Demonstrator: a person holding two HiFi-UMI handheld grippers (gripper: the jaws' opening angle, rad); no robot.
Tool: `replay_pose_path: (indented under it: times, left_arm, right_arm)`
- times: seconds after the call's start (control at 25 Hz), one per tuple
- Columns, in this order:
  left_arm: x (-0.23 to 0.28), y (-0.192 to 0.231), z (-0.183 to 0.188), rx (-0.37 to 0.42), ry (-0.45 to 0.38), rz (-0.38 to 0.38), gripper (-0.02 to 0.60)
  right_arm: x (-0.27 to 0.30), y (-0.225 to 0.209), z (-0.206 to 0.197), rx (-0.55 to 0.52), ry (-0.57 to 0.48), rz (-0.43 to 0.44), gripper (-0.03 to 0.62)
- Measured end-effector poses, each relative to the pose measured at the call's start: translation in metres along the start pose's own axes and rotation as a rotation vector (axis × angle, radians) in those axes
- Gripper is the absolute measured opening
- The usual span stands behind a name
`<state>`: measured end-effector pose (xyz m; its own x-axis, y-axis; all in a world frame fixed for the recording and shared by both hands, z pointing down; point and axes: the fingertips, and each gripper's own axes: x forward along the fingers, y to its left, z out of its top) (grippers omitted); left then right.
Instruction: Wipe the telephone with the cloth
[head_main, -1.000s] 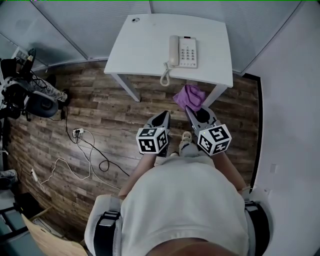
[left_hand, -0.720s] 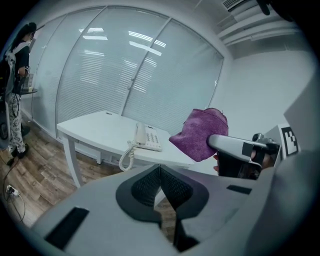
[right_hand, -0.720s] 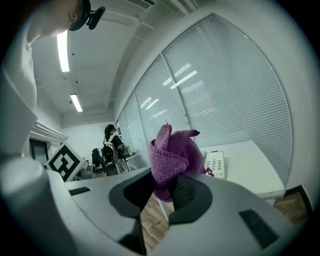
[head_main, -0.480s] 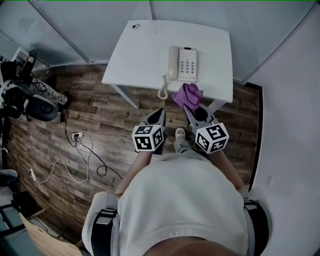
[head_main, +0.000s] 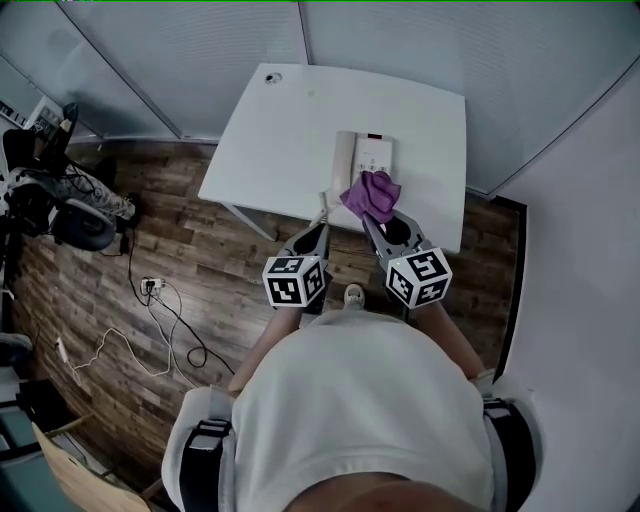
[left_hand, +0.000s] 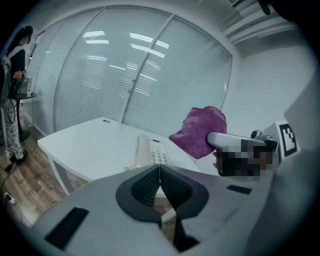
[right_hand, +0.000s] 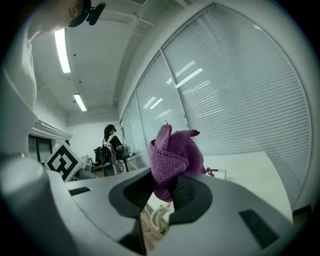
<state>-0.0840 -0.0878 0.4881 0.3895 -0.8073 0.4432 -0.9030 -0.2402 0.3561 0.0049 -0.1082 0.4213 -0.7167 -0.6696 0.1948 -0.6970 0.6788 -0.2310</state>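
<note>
Head view: the left gripper (head_main: 320, 230) sits at the near edge of the white tabletop (head_main: 270, 130), its 2 jaws clenched on nothing. The telephone (head_main: 368, 150) lies on the tabletop at 1 o'clock from it. At 3 o'clock from the left gripper, the right gripper (head_main: 372, 222) has its jaws grasping the purple cloth (head_main: 370, 193), which overlaps the telephone's near end in this view.
</note>
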Motion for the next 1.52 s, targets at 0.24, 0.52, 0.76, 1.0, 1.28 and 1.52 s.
replay_pose_path:
  times: [0.24,0.52,0.76,1.0,1.28,1.52]
  left_arm:
    - [0.039,0.005,0.016,-0.003,0.002,0.016,0.021]
    - [0.063,0.014,0.021,-0.029,-0.005,0.052,0.021]
    - [0.068,0.019,0.017,-0.042,0.006,0.071,0.021]
    - [0.077,0.030,0.020,-0.048,0.022,0.067,0.021]
    - [0.108,0.047,0.042,-0.019,0.056,0.027,0.021]
    - [0.124,0.056,0.042,-0.023,0.054,0.013,0.021]
  right_arm:
    - [0.022,-0.034,0.012,0.000,-0.003,0.015,0.089]
    - [0.039,-0.066,0.009,0.010,0.016,0.023,0.089]
    - [0.051,-0.077,0.010,0.021,0.011,0.029,0.089]
    - [0.073,-0.082,0.016,0.019,0.005,0.027,0.089]
    - [0.114,-0.098,0.032,0.001,0.014,0.008,0.089]
    - [0.134,-0.113,0.029,-0.023,0.020,-0.007,0.089]
